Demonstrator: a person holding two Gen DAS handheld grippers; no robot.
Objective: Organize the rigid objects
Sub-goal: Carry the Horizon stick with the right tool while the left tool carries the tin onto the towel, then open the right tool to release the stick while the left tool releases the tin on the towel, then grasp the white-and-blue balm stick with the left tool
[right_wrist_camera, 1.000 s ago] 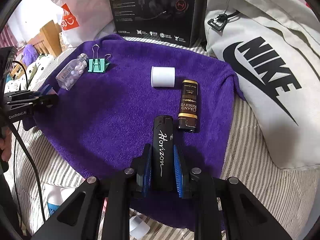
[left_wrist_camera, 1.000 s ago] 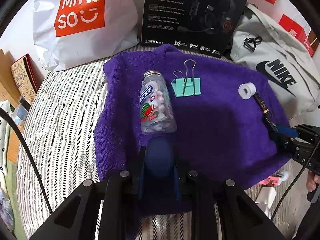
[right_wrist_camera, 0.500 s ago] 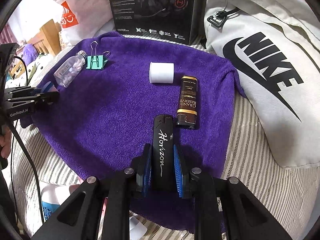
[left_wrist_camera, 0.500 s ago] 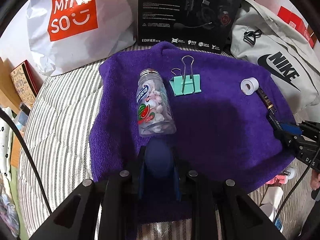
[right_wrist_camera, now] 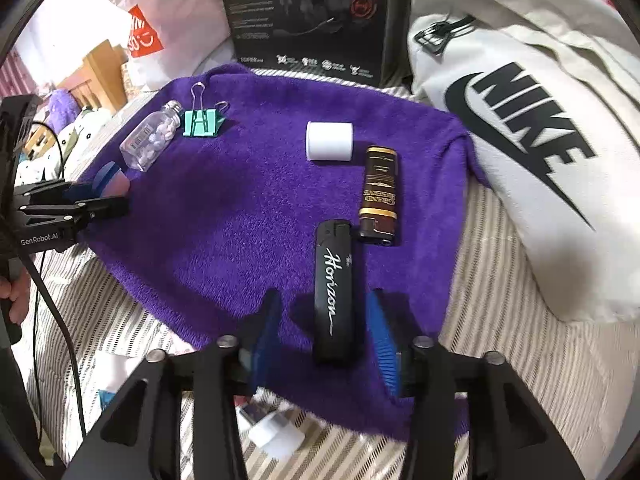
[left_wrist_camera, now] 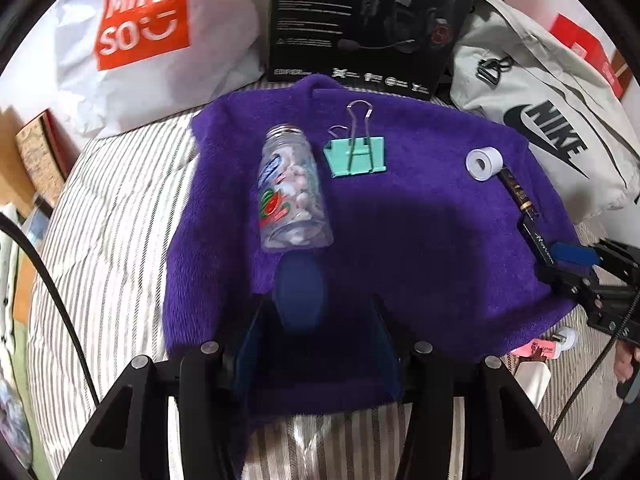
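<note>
Both our grippers have let go since half a second ago. Our right gripper point(right_wrist_camera: 326, 340) had the black lighter point(right_wrist_camera: 333, 292) clamped; now its jaws stand wide apart and the lighter lies loose on the purple towel point(right_wrist_camera: 240, 216) between the blue pads point(right_wrist_camera: 382, 344). Our left gripper point(left_wrist_camera: 318, 344) has likewise spread its fingers, and the dark blue oval cap point(left_wrist_camera: 301, 296) it was pinching lies free on the towel at 12 o'clock from it, touching or almost touching the base of the clear candy bottle point(left_wrist_camera: 292, 192).

For room: the towel's middle is bare, a broad open patch between the two grippers. Its near edge falls to the striped bedding point(left_wrist_camera: 112, 216), and the black lighter sits close to that near right edge.

Around us, the teal binder clip point(left_wrist_camera: 356, 156) lies just at 3 o'clock from the bottle. The white tape roll point(right_wrist_camera: 329, 141) rests at 12 o'clock from the black lighter, with the brown lighter point(right_wrist_camera: 379, 196) just beside the roll and nearly touching the black lighter's far end. Walling the far side are a white shopping bag point(left_wrist_camera: 160, 40), a black headset box point(left_wrist_camera: 360, 20) and a grey drawstring bag point(right_wrist_camera: 540, 160), the last pressing against the towel's right edge.
</note>
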